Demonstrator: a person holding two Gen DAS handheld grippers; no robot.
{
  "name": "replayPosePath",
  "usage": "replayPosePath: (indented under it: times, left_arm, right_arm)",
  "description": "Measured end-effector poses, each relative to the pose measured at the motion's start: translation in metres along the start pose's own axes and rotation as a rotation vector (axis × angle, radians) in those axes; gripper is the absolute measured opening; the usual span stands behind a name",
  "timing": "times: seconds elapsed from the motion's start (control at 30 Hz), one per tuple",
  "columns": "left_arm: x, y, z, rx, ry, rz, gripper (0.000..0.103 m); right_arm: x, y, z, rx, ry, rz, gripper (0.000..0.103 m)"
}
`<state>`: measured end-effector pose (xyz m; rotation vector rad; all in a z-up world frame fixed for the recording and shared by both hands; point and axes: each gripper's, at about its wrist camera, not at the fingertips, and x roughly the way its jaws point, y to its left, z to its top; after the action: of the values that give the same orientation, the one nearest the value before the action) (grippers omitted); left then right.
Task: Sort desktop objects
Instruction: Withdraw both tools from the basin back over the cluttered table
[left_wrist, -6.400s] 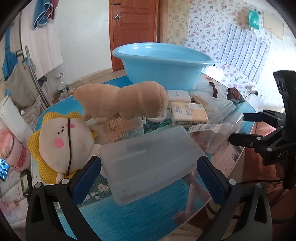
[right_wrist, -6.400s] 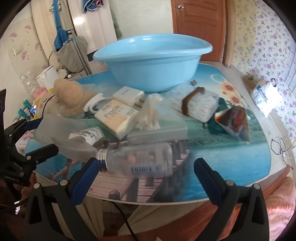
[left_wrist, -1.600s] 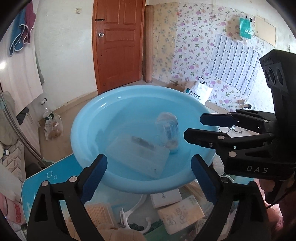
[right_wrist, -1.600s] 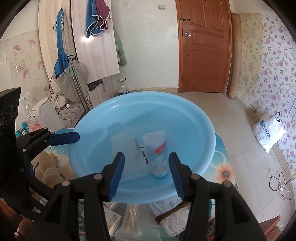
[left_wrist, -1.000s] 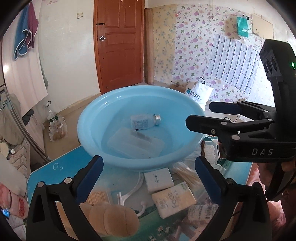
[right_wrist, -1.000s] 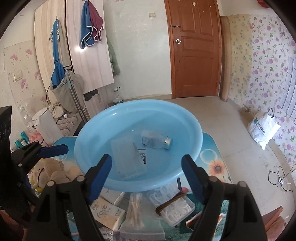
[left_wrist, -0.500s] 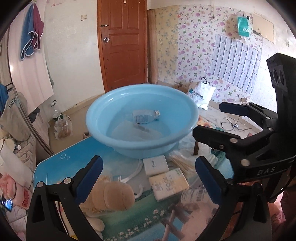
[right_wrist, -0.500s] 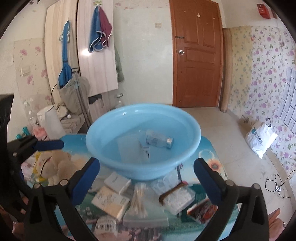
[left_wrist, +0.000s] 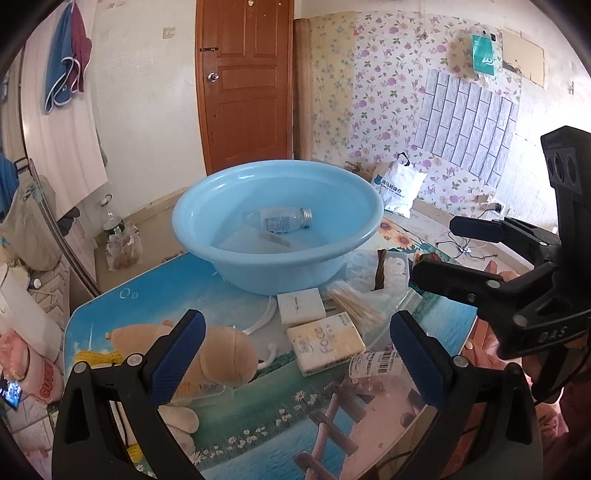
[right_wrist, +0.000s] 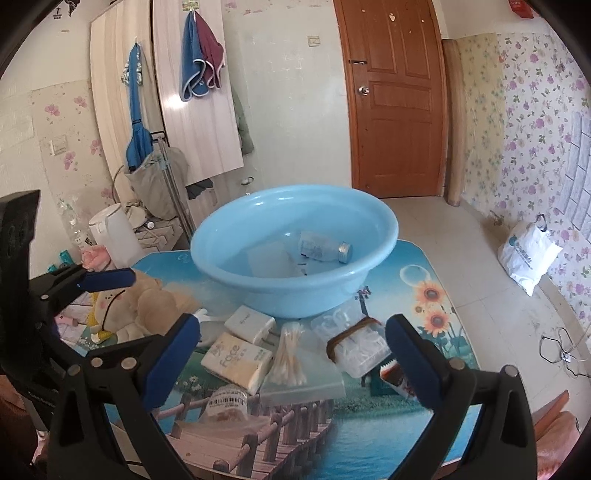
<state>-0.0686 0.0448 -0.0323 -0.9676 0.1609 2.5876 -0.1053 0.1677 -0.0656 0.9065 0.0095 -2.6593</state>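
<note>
A light blue basin (left_wrist: 229, 258) (right_wrist: 384, 236) stands at the far side of the table. A clear bottle (left_wrist: 282, 220) (right_wrist: 325, 250) and a clear flat box (left_wrist: 255, 243) (right_wrist: 273, 264) lie inside it. In front of it lie a white pack (left_wrist: 301, 303) (right_wrist: 250, 319), a "Face" tissue pack (left_wrist: 325, 341) (right_wrist: 236, 362), a bag of cotton swabs (left_wrist: 354, 301) (right_wrist: 291, 350) and a banded clear box (right_wrist: 356, 341). My left gripper (left_wrist: 295, 350) and my right gripper (right_wrist: 291, 365) are open and empty above the table's near part.
Plush toys (left_wrist: 218, 356) (right_wrist: 144, 301) lie at the table's left. A labelled bag (left_wrist: 375, 363) (right_wrist: 225, 402) lies near the front. A red snack packet (right_wrist: 395, 373) lies at the right. A white kettle (right_wrist: 112, 232) and a clothes rack stand left of the table.
Both grippers carried the clear box and the bottle into the basin, let them go and drew back toward the table's near edge. Both now stand wide open.
</note>
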Motion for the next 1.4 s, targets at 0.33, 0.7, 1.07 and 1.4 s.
replayPosePath:
  times: [0.33, 0.7, 1.07, 1.4]
  left_arm:
    - [-0.007, 0.006, -0.021, -0.029, 0.011, -0.022, 0.1]
    - [0.002, 0.023, -0.06, -0.056, 0.069, -0.013, 0.1]
    - [-0.018, 0.046, -0.089, -0.029, 0.098, 0.02, 0.1]
    - [-0.047, 0.093, -0.086, -0.009, 0.053, 0.095, 0.1]
  right_arm:
    - [-0.002, -0.014, -0.018, 0.068, 0.031, -0.021, 0.103]
    - [-0.002, -0.023, -0.044, 0.09, 0.086, -0.028, 0.103]
    - [-0.007, -0.008, -0.041, 0.086, 0.064, 0.008, 0.099]
    - [0.004, 0.011, -0.045, 0.057, 0.107, 0.034, 0.097]
